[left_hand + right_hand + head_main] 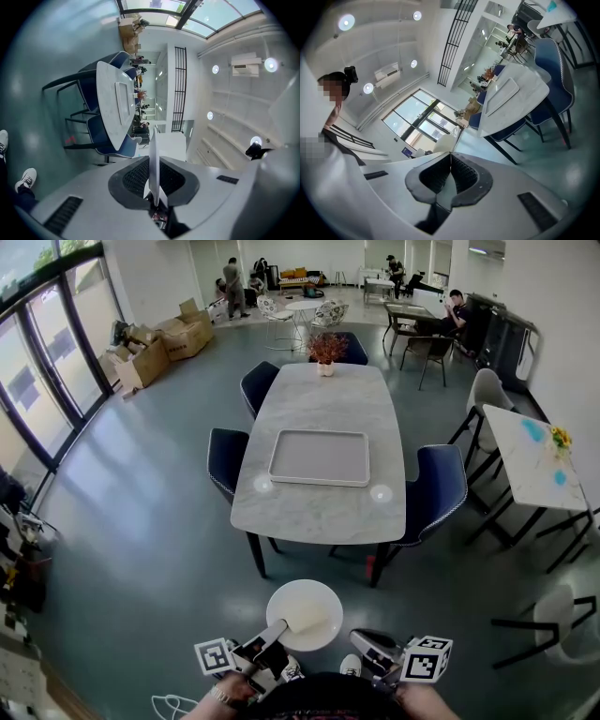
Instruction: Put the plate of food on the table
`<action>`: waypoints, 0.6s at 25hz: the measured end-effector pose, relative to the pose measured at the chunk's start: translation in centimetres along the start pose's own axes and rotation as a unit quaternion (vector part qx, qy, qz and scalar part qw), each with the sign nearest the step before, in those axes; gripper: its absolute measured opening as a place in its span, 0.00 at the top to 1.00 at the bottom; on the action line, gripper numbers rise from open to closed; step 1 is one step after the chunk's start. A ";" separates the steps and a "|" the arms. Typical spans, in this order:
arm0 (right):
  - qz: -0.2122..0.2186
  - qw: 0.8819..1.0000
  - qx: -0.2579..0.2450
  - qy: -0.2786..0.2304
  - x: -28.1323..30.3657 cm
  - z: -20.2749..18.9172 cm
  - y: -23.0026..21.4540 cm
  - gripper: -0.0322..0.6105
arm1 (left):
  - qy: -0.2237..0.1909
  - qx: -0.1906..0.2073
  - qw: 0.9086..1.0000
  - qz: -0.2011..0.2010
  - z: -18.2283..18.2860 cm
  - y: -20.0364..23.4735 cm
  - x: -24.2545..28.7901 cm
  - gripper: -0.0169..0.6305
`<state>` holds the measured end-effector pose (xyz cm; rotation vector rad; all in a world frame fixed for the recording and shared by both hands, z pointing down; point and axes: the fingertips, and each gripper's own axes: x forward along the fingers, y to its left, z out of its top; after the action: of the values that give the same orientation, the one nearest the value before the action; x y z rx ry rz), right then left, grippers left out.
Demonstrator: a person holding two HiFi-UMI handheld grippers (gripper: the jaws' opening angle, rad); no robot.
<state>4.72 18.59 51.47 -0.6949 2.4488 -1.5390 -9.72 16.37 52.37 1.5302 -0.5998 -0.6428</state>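
— That plate [305,613] is out in mid-air over the floor, well short of the surface [319,507]. Only the left gripper [281,626] has it, with its jaws closed on the near rim.

— And the right gripper [360,641]?

— Its jaws are shut together with nothing between them. It hangs just beside the plate's right edge without taking any of it.

— What's the plate like?

— Round, white, shallow and glossy, and thin at the edge (seen from the left gripper it's barely a sliver between the pads). There's a faint creamy patch near the grip, but I can't say whether that's food.

— How would you expect it to handle?

— Stiff, and I'd guess ceramic or melamine, so breakable if dropped. That smooth glaze looks slippery too. Held by one rim, its weight hangs out beyond the jaws, so it could droop or twist. I'd hold it level and pinch well in over the rim, or bring the second gripper onto the opposite edge.

— Where would it go?

— The grey tray [320,457] sits mid-surface, and there's bare marble nearer the front edge.
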 end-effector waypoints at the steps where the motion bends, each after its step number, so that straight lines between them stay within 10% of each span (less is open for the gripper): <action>1: 0.000 1.000 -0.001 0.001 0.2 0.0 0.1 0.93 | 0.000 0.000 1.000 0.000 0.2 0.0 -0.1 0.92; 15: -0.009 1.000 -0.011 -0.003 2.3 0.0 0.6 0.93 | 0.000 0.000 1.000 -0.008 2.4 0.2 -1.0 0.92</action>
<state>2.49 17.72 51.19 -0.7269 2.4656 -1.5164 -12.17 15.38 52.48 1.5372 -0.5884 -0.6542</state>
